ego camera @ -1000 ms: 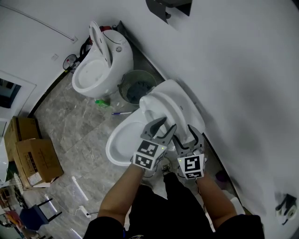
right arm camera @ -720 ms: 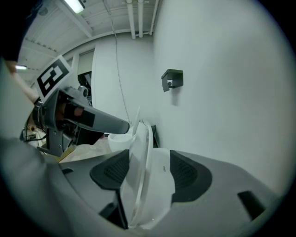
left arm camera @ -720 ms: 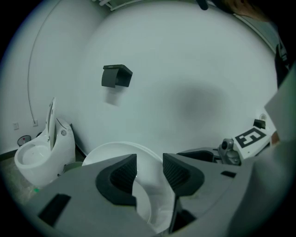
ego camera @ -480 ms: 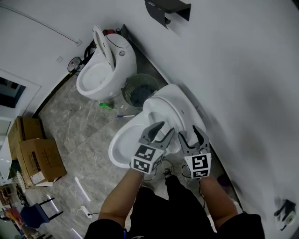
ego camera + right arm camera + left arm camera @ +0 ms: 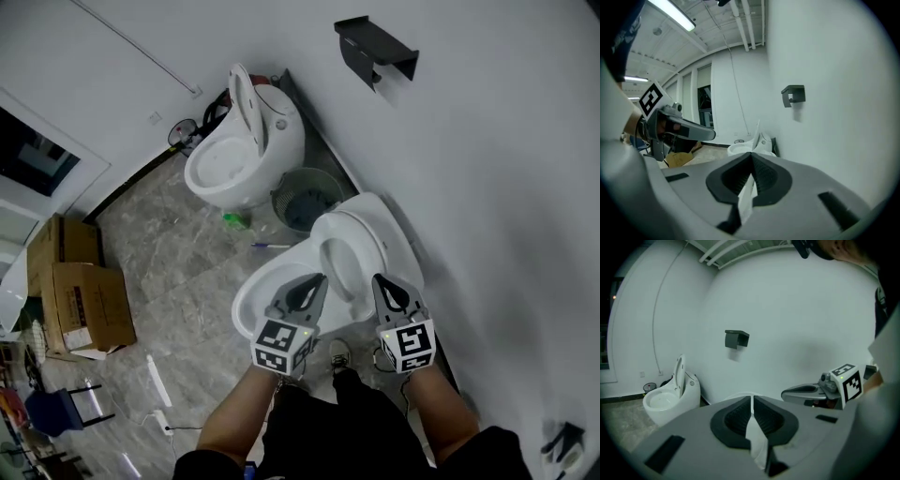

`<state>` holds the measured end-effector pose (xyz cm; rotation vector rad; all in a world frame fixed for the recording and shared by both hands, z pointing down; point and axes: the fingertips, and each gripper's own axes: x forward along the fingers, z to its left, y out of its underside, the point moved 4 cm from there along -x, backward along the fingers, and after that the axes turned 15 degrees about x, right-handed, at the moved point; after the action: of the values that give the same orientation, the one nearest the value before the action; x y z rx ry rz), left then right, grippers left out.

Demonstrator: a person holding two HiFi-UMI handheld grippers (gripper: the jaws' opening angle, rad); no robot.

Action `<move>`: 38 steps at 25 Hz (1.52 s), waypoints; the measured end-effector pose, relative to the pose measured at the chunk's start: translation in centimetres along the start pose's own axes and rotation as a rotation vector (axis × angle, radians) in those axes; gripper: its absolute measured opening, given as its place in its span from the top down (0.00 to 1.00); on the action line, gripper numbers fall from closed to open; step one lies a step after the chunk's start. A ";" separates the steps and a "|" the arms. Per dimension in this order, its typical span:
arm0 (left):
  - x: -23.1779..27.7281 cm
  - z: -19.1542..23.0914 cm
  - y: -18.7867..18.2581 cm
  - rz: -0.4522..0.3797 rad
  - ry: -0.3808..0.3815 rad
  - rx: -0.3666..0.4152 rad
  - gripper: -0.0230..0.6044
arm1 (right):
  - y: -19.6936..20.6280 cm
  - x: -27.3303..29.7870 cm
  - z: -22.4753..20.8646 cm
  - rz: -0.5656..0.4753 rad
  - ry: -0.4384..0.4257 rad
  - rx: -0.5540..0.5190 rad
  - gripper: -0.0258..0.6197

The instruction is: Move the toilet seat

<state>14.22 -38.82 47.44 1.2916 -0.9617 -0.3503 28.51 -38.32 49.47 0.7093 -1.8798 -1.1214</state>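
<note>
Both grippers are clamped on the toilet seat [image 5: 367, 251], their jaws having just been closing onto it. Seen from the head view, the left gripper [image 5: 317, 279] bites the seat's near edge on the left side of its opening and the right gripper [image 5: 379, 279] bites the same edge on the right side, so the two sit side by side, near each other but apart. In the left gripper view the dark ribbed pads meet on a thin white sliver of that edge [image 5: 757, 441], and the right gripper view shows a like white strip [image 5: 743, 197] pinched between its pads. The seat is tilted up off the bowl [image 5: 265, 305], its far end back by the white wall [image 5: 487, 187]; the bowl's rim lies open in front of and below the grippers. Both forearms reach in from the bottom of the head view, each gripper's marker cube facing the camera. Beyond the near toilet stands a round waste bin [image 5: 307, 199], and past it a second toilet [image 5: 239, 164] with its lid upright. A black holder [image 5: 375, 49] is fixed high on the wall. On the grey marbled floor [image 5: 178, 253] a small green object [image 5: 234, 221] lies by the second toilet, and cardboard boxes [image 5: 80, 300] sit well apart at the left.
</note>
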 end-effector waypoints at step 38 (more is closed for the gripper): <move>-49.3 5.2 11.8 -0.155 -0.217 0.029 0.95 | 3.7 -13.6 41.6 -0.072 -0.106 0.047 0.95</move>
<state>-21.84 -4.08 38.25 1.3783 -1.0532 -0.6086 -0.51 -7.98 36.69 0.7630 -1.9887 -1.1841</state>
